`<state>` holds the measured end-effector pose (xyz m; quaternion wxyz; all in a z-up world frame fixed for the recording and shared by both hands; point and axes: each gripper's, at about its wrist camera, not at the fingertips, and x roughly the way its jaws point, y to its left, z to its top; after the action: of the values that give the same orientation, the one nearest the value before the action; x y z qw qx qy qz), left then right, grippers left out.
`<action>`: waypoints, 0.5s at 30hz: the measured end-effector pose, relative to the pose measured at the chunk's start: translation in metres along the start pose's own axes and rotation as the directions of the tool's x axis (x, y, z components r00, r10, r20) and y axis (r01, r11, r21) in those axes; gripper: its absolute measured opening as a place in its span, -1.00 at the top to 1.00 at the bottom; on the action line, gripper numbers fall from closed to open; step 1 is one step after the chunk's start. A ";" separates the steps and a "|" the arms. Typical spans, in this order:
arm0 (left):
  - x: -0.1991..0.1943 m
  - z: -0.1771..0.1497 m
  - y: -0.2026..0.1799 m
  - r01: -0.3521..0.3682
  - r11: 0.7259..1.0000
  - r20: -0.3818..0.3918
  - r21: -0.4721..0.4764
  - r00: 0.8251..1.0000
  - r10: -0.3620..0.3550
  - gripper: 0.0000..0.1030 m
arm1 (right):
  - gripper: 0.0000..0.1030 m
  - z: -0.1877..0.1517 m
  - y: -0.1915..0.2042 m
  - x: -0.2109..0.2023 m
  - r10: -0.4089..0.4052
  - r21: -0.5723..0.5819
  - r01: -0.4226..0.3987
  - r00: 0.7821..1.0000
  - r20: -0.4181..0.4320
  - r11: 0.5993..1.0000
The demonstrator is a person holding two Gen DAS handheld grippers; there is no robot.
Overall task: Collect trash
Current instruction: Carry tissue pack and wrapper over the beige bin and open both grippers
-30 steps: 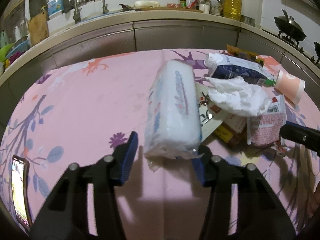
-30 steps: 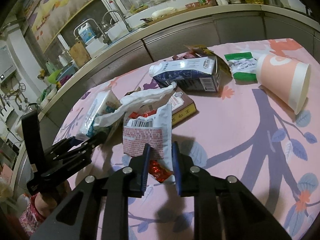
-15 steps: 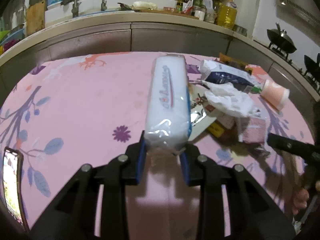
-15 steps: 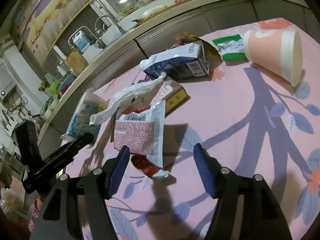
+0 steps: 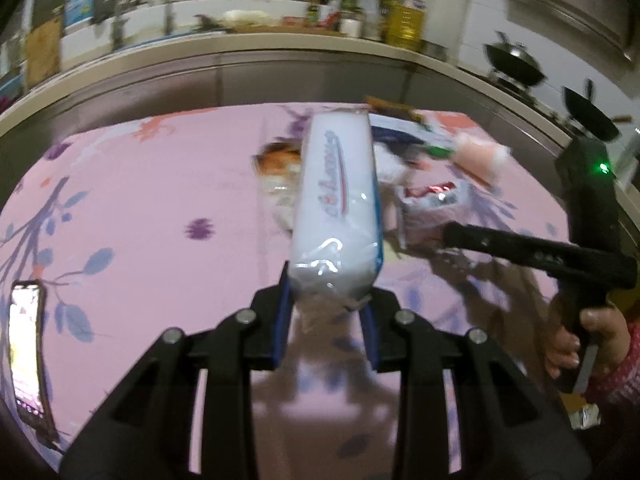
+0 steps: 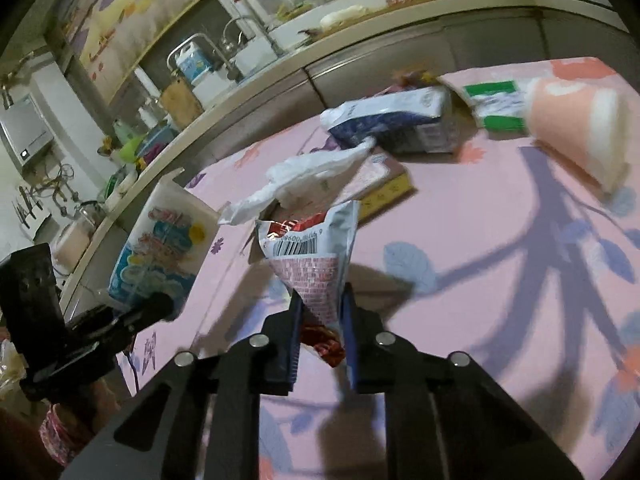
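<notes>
Two wrist cameras look across a table (image 5: 132,200) under a pink floral cloth, with a kitchen counter behind. Only the left wrist view shows a lit phone (image 5: 26,348) lying at the table's 8 o'clock edge, and woks (image 5: 516,66) on a stove at 2 o'clock. Only the right wrist view shows the printed face of the tissue pack (image 6: 160,252) and, beyond the pile, a milk carton (image 6: 396,120) on its side at 12 o'clock with its torn spout end facing 10 o'clock; what is in it cannot be told.

Nearest the left camera, the left gripper (image 5: 326,312) is clamped on the near end of that tissue pack (image 5: 338,204), which juts away toward 12 o'clock, raised off the cloth.

At 3 o'clock in the same view, a hand (image 5: 580,344) holds the handle of the right gripper (image 6: 322,324). Its jaws are closing, narrow, with the lower end of a torn snack wrapper (image 6: 316,264) pinched between the pads. A crumpled white tissue (image 6: 308,180) lies just beyond the wrapper, draped over a flat box (image 6: 384,184).

A pink paper cup (image 6: 576,128) lies on its side at 2 o'clock, its mouth turned toward 4 o'clock; its inside cannot be seen. A green-and-white packet (image 6: 496,108) sits just beside it.
</notes>
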<state>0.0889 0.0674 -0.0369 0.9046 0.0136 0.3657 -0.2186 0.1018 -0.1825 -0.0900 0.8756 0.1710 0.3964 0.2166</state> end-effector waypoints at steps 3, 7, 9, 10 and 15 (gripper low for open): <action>-0.002 -0.002 -0.029 0.058 0.996 -0.001 0.066 0.998 -0.058 0.45 | 0.70 -0.017 -0.022 -0.032 -0.026 0.064 0.024 0.999 0.034 0.998; 0.013 0.001 -0.074 0.139 0.978 -0.041 0.153 0.990 -0.134 0.45 | 0.70 -0.037 -0.048 -0.073 -0.091 0.135 0.079 0.992 0.092 0.988; 0.024 0.005 -0.094 0.175 0.967 -0.065 0.187 0.984 -0.166 0.45 | 0.70 -0.045 -0.061 -0.092 -0.127 0.169 0.106 0.984 0.122 0.980; 0.029 0.008 -0.104 0.189 0.961 -0.074 0.203 0.981 -0.178 0.45 | 0.70 -0.050 -0.069 -0.104 -0.148 0.190 0.120 0.979 0.141 0.974; 0.056 0.026 -0.168 0.281 0.911 -0.122 0.301 0.959 -0.255 0.45 | 0.70 -0.067 -0.109 -0.149 -0.235 0.296 0.165 0.947 0.219 0.941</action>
<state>0.0737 -0.1106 -0.0327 0.8369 0.1162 0.3602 -0.3955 -0.0107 -0.3433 -0.0910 0.9040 0.2750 0.3241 0.0454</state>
